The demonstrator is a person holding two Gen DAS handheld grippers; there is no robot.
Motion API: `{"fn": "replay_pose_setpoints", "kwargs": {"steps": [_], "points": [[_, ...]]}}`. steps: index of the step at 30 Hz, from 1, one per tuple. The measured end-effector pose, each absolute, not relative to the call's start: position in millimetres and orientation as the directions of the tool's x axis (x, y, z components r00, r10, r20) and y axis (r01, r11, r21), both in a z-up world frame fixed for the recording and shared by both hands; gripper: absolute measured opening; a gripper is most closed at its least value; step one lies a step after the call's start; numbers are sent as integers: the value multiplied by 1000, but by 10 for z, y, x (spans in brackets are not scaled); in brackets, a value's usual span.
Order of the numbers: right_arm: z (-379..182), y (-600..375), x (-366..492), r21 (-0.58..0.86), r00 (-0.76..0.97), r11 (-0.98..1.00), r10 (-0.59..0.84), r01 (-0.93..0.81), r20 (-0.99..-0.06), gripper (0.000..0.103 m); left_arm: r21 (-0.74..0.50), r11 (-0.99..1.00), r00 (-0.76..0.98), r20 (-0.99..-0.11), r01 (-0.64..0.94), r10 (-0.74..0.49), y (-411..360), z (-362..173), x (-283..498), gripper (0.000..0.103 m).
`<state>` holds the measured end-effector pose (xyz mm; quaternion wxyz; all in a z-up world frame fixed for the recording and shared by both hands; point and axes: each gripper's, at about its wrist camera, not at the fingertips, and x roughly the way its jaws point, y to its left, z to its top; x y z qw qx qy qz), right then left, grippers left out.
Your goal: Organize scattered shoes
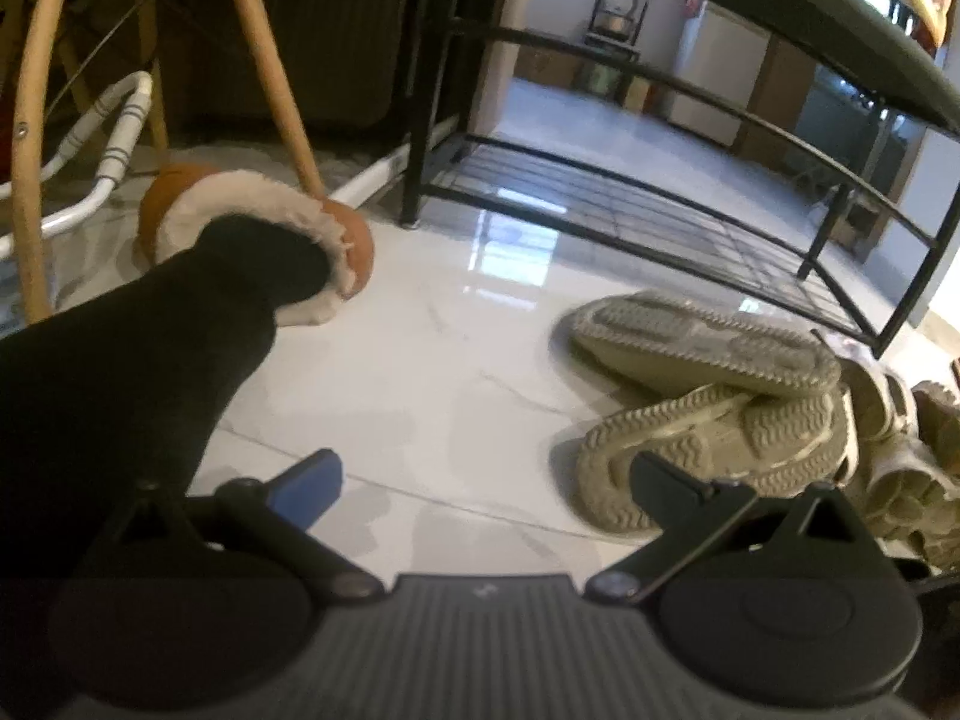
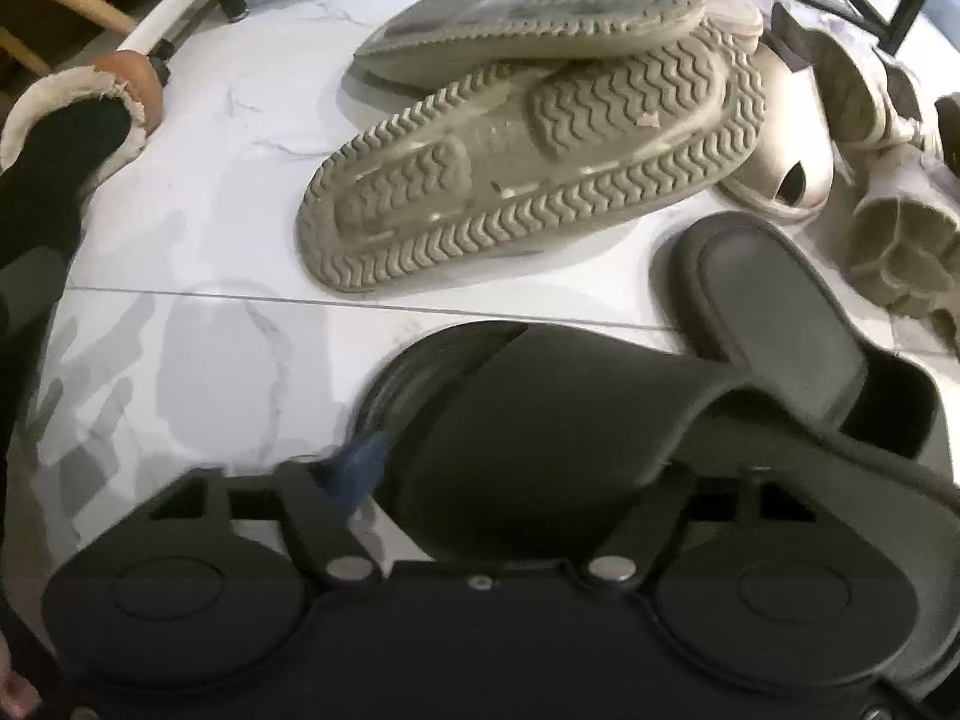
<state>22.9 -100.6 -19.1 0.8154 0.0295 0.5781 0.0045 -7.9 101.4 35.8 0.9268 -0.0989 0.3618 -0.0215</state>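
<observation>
**Dark slide between our right jaws, beige soles stacked by the rack**

Our right gripper (image 2: 510,480) has a dark slide sandal (image 2: 540,420) between its fingers, the broad strap filling the gap; the blue pad of one finger (image 2: 360,474) lies against the strap's side, while the other finger is hidden behind it, so we cannot say for certain that the pads press on it. Our left gripper (image 1: 486,480) hangs with its jaws wide apart over the bare marble floor (image 1: 390,372), nothing between them.

We count two dark slides: the one at our right gripper and a second slide (image 2: 774,312) just beside it, sole-bed up, smooth and matte. Two beige shoes (image 2: 528,180) lie upside down near the black wire shoe rack (image 1: 630,204), one across the other, their soles ridged with wavy tread and a toothed rim. To their right sits a heap of pale sandals (image 2: 840,108), overlapping too much for a sure count.

A person's foot in a black sock wears a tan fur-lined slipper (image 1: 270,228) at the left, close to one wooden chair leg (image 1: 270,72). That slipper stands well apart from the beige pair.
</observation>
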Motion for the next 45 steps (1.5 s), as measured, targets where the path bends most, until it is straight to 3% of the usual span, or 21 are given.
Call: {"fn": "replay_pose_setpoints", "kwargs": {"steps": [3, 8, 18, 19, 20, 21, 23, 28, 32, 36, 39, 45], "points": [[-83, -1119, 164, 150, 310, 988, 156, -43, -938, 45, -193, 981, 731, -673, -33, -108, 1011, 342, -64, 102], [110, -1050, 58, 123, 277, 955, 199, -271, -940, 30, -188, 982, 733, -672, -28, -107, 1012, 331, -56, 102], [333, -508, -221, 55, 77, 586, 197, -808, -977, 31, -175, 984, 718, -689, -26, -104, 998, 293, -47, 102], [295, -453, -241, 32, 82, 553, 180, -833, -980, 35, -174, 984, 716, -690, -28, -102, 1002, 288, -47, 102], [233, -359, -264, -30, 119, 506, 143, -862, -983, 47, -174, 984, 715, -692, -31, -99, 1007, 284, -46, 102], [194, -311, -260, -105, 182, 499, 108, -861, -977, 73, -174, 984, 714, -694, -37, -96, 1014, 282, -45, 102], [177, -270, -234, -206, 283, 510, 78, -835, -956, 94, -175, 983, 712, -696, -49, -88, 1032, 278, -44, 102], [375, -480, -69, -124, 346, 729, 163, -673, -924, 96, -180, 982, 710, -699, -63, -83, 1051, 268, -34, 102], [545, -1011, -86, 104, 452, 920, 281, -377, -846, 98, -170, 984, 707, -703, -54, -82, 1034, 277, -32, 102], [487, -1490, -270, 363, 527, 923, 372, -125, -764, 98, -164, 984, 694, -716, -70, -70, 1045, 256, -13, 102], [442, -1611, -396, 399, 583, 916, 342, -32, -737, 98, -148, 985, 683, -728, -85, -50, 1046, 235, 3, 102], [519, -1496, -509, 217, 680, 975, 129, 45, -722, 99, -126, 984, 682, -732, -126, -6, 1091, 230, 13, 102]]}}
